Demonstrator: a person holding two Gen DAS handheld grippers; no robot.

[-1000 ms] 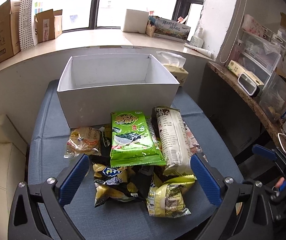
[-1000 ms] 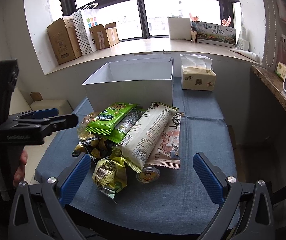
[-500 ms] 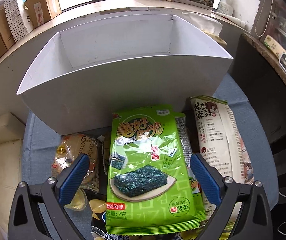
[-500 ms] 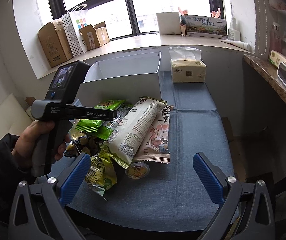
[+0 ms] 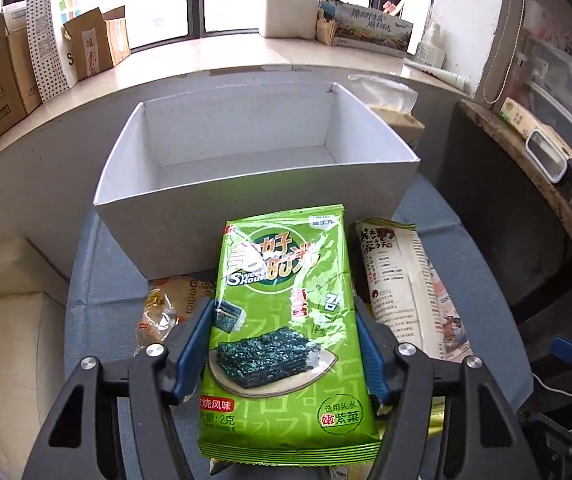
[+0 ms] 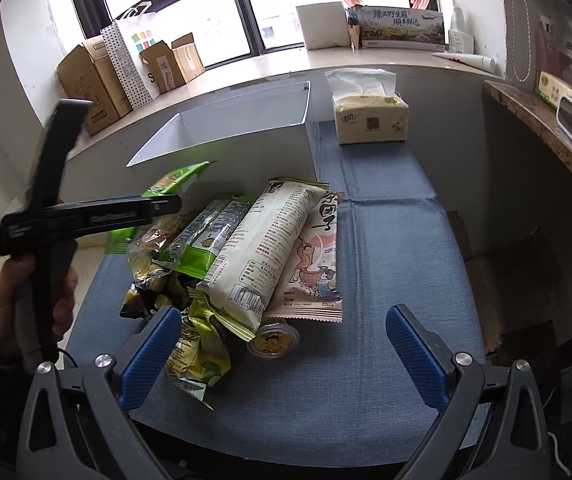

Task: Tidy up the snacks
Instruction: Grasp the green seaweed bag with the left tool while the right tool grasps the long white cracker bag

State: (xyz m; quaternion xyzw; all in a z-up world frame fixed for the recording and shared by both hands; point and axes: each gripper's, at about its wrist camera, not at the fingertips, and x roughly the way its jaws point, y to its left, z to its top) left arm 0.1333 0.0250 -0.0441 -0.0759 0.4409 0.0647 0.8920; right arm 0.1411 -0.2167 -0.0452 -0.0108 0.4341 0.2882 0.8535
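My left gripper (image 5: 284,332) is shut on a green seaweed snack packet (image 5: 286,320) and holds it lifted above the snack pile, just in front of the empty white box (image 5: 206,236). In the right wrist view the packet (image 6: 174,180) shows beside the box (image 6: 246,144), with the left gripper's body (image 6: 86,216) in a hand. My right gripper (image 6: 286,344) is open and empty over the near table edge, by a small round jelly cup (image 6: 273,340). A long white packet (image 6: 270,240) and other snacks lie in the pile.
A tissue pack (image 6: 370,116) stands right of the box on the blue cloth table (image 6: 398,240). Cardboard boxes (image 6: 90,84) and a paper bag sit on the window sill. A shelf with containers (image 5: 546,148) runs along the right. A beige cushion (image 5: 14,320) is at the left.
My left gripper closed on the green seaweed packet and lifted it off the pile toward the box. The right gripper has barely moved and stays open.
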